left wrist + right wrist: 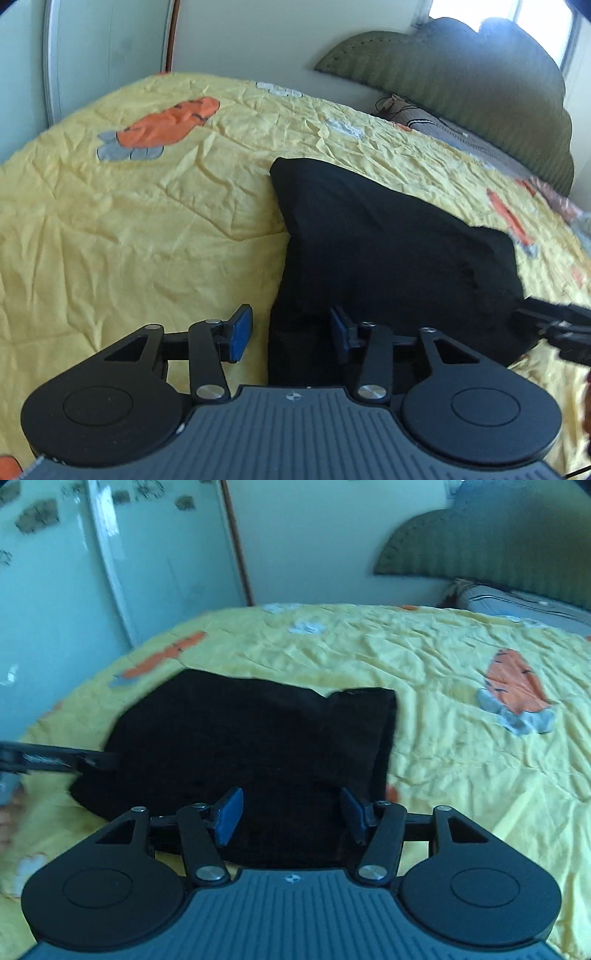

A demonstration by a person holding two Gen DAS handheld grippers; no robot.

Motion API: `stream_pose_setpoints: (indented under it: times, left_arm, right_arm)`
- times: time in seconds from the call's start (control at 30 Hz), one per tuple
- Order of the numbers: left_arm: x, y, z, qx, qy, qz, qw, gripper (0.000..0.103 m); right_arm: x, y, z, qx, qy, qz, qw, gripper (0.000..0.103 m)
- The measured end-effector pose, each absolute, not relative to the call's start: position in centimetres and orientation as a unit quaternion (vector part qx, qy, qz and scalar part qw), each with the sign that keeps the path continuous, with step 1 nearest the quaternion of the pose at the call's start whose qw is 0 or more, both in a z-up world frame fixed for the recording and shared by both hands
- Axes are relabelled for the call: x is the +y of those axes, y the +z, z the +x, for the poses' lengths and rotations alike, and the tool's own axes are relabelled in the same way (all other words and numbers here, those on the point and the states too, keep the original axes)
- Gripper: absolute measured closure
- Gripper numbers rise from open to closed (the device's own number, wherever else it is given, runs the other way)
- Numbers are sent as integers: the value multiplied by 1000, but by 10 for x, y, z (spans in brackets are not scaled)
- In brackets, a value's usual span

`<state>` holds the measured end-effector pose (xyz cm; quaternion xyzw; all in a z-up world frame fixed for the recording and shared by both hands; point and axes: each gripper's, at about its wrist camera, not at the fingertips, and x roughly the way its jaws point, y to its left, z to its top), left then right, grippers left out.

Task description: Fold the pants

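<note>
The pants (251,738) are matt black cloth; the bedspread (129,221) is creased yellow cotton-like fabric; the headboard (461,81) looks ribbed green upholstery.

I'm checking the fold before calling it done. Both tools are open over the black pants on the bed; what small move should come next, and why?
Probably draw both tools back off the pants. The black pants already lie as a compact folded bundle on the yellow bedspread, and the left tool and right tool both stand open with no cloth pinched. One far corner looks slightly uneven, so a light tidy there is optional.

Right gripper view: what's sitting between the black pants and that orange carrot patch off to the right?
Nothing: in the right wrist view only bare, wrinkled yellow bedspread lies between the folded black pants and the orange carrot patch.
</note>
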<state>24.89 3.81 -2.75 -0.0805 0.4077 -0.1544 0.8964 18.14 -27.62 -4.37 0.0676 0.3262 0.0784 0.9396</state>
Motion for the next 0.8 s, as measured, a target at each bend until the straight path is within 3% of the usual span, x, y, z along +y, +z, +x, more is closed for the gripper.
stream_pose_setpoints:
  times: [0.17, 0.27, 0.33, 0.53, 0.57, 0.6, 0.7, 0.8]
  left_arm:
    - [55, -33, 254, 451, -185, -153, 860, 76]
    - [67, -32, 259, 467, -187, -205, 839, 85]
    - [73, -28, 256, 467, -190, -229, 833, 86]
    - [60, -24, 244, 443, -168, -160, 866, 84]
    - [55, -17, 236, 422, -156, -131, 883, 70]
    - [48, -11, 226, 399, -141, -97, 901, 69]
    - [28, -1, 191, 334, -116, 7, 935, 25]
    - [16, -7, 162, 318, -121, 51, 939, 19]
  right_arm:
    - [-278, -35, 158, 296, 78, 84, 948, 38]
    - [-279, -40, 159, 314, 75, 74, 944, 32]
    - [-283, -49, 164, 330, 56, 87, 938, 32]
    - [-274, -39, 148, 305, 25, 88, 948, 31]
    - [-266, -33, 139, 291, 27, 75, 953, 31]
    - [-258, -28, 130, 282, 36, 65, 956, 31]
    - [-235, -28, 110, 289, 87, 43, 952, 24]
    - [-223, -46, 110, 332, 89, 26, 939, 23]
